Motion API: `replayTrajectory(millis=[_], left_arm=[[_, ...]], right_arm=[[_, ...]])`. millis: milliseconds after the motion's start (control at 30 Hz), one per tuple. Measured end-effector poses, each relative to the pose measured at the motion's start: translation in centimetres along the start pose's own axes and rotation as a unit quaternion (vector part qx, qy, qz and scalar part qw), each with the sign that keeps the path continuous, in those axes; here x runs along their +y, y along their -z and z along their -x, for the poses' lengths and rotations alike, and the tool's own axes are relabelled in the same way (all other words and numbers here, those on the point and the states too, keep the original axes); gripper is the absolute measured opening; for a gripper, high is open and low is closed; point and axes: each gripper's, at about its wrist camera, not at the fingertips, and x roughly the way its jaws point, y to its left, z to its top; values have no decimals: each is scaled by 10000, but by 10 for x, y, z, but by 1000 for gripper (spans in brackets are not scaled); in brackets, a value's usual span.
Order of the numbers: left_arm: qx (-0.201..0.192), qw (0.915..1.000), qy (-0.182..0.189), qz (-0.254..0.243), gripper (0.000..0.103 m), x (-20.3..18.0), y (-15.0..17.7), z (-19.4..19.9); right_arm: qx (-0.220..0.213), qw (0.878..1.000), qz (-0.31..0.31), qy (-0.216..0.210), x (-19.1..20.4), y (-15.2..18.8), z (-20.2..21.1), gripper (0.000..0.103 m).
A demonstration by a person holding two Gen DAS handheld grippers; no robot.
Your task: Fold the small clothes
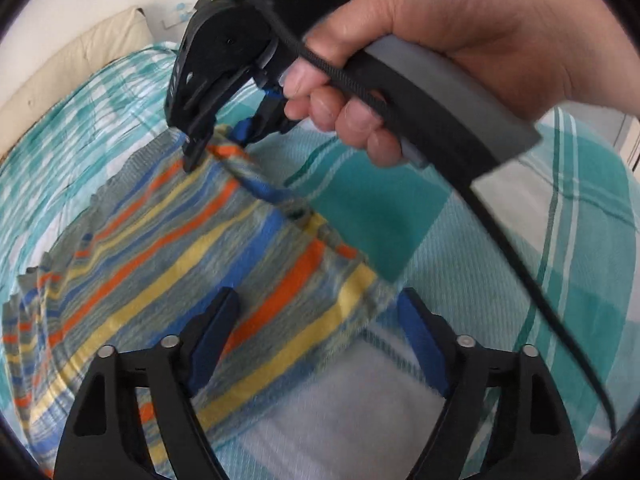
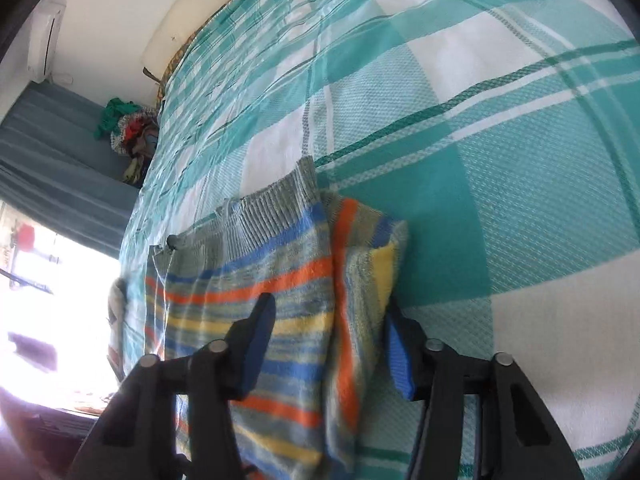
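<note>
A small knitted garment [image 1: 168,264] with grey, blue, orange and yellow stripes lies on the teal-and-white checked bedspread [image 1: 500,300]. My left gripper [image 1: 318,332] hangs open above the garment's near edge, its blue pads apart with nothing pinched between them. A hand holds my right gripper [image 1: 218,144] at the garment's far corner, where the cloth is bunched and pulled up between its fingers. In the right wrist view the right gripper [image 2: 330,344] straddles a folded-over flap of the garment [image 2: 280,272], whose ribbed grey hem points away from me.
A beige headboard cushion [image 1: 80,68] borders the bed's far side. The right gripper's black cable [image 1: 540,288] trails across the bedspread [image 2: 480,140]. A pile of coloured clothes [image 2: 128,136] sits past the bed's edge, by a bright window [image 2: 52,300].
</note>
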Motion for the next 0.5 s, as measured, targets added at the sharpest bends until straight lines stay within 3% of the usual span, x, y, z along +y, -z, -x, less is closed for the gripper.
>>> replayTrajectory(millis=[33,67,133,233,300,500], left_arm=[[-3,10000,50,74,17,2,-3,-1],[34,9998,-94,151,10,5,-4,0],[-147,9983,111,546,9,17,0,14],[-533,9941,7,946,9,33,13,53],[-762,9866,-75,1440,9,55,26,85],[-917,9428,-301,3191,9,141,93,150]], right_arm=[[48,9996,131,245,5,-2,-4,11],[63,9991,213,347,9,-2,-4,11],[-12,9977,463,496,21,-2,3,10],[-174,9944,830,638,46,-3,21,10],[-278,9914,1123,609,73,-5,29,10],[-318,9860,1636,2,175,-8,2,10]])
